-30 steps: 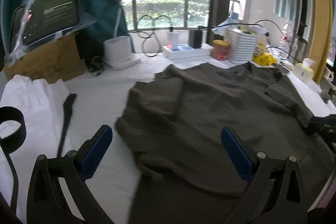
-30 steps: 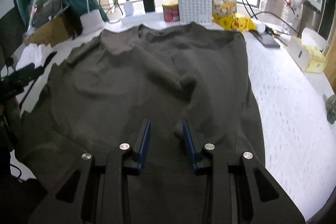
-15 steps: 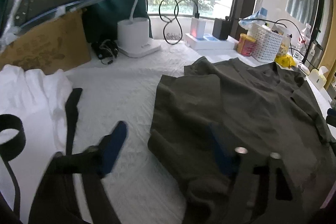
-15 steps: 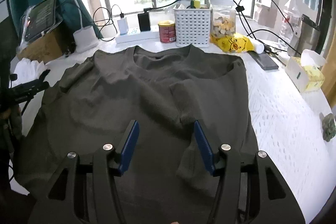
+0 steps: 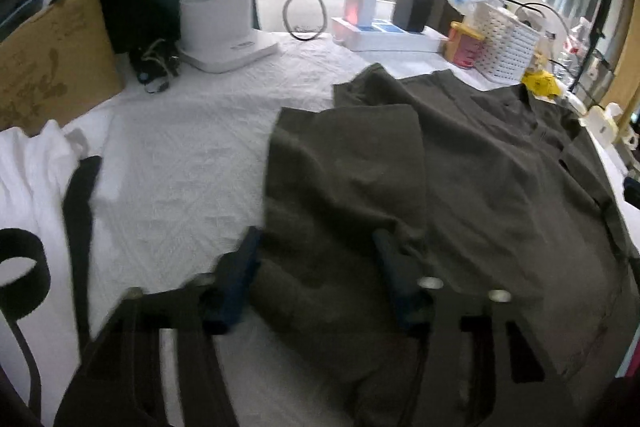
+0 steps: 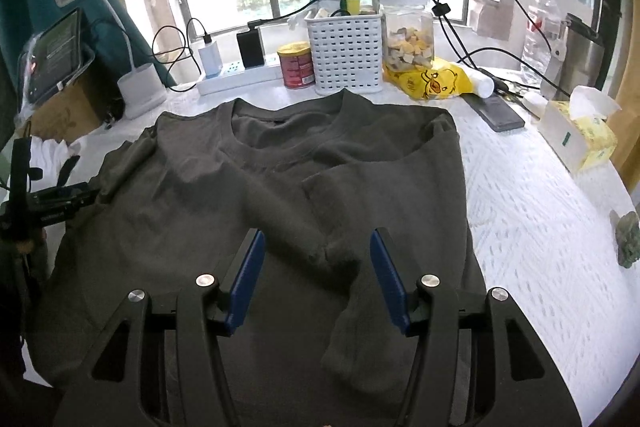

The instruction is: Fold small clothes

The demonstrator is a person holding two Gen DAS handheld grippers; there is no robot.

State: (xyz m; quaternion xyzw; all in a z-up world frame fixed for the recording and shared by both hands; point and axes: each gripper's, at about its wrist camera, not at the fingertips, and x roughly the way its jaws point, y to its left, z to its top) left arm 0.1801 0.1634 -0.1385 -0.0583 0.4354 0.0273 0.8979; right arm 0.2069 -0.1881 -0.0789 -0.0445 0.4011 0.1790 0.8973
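Dark olive t-shirt (image 6: 224,211) lies flat on white table (image 6: 532,227), sleeves folded inward. Soft, light, limp; likely best pinched at hem or side edge. Left gripper (image 5: 316,267) and right gripper (image 6: 316,267) both spread, empty, above fabric.

Left gripper (image 5: 316,267) jaws spread, straddling folded sleeve of olive shirt (image 5: 460,187) on white tablecloth (image 5: 180,167)

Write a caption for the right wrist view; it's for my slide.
Open right gripper hovers over olive shirt, sleeves folded in, on white table.
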